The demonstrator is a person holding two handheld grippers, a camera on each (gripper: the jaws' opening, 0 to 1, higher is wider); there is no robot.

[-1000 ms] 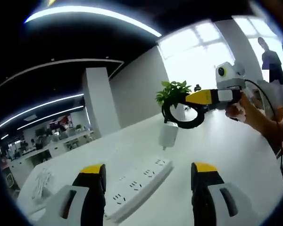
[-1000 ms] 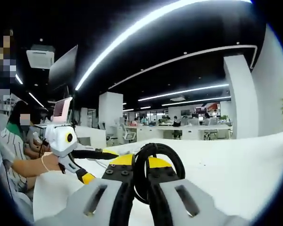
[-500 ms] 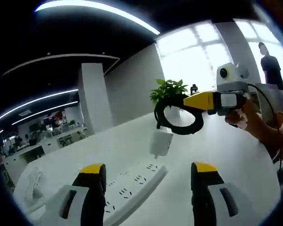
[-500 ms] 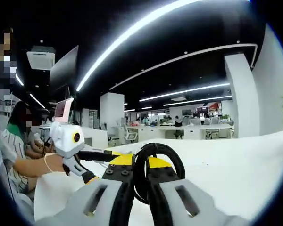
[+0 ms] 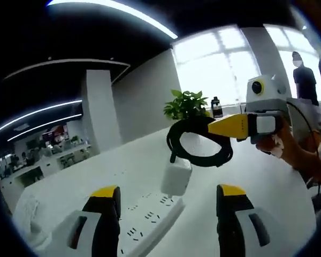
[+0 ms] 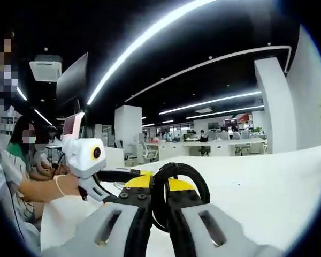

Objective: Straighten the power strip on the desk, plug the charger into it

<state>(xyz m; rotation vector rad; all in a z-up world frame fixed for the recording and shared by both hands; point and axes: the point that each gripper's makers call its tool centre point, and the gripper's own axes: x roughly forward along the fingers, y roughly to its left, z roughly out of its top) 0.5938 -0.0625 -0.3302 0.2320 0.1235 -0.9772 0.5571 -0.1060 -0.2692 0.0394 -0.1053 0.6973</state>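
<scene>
Nearest in the left gripper view, the left gripper [image 5: 167, 199] is held with its jaws wide apart and empty above the white power strip [image 5: 147, 219] lying on the desk [image 5: 267, 198]. Beyond, the right gripper [image 6: 160, 191] is clamped on the coiled black cable [image 5: 198, 140], from which the white charger [image 5: 176, 179] hangs over the strip's far end.

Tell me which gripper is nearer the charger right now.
Right. The right gripper is shut on the black cable loop from which the white charger hangs. The left gripper is open below it, jaws either side of the power strip.
</scene>
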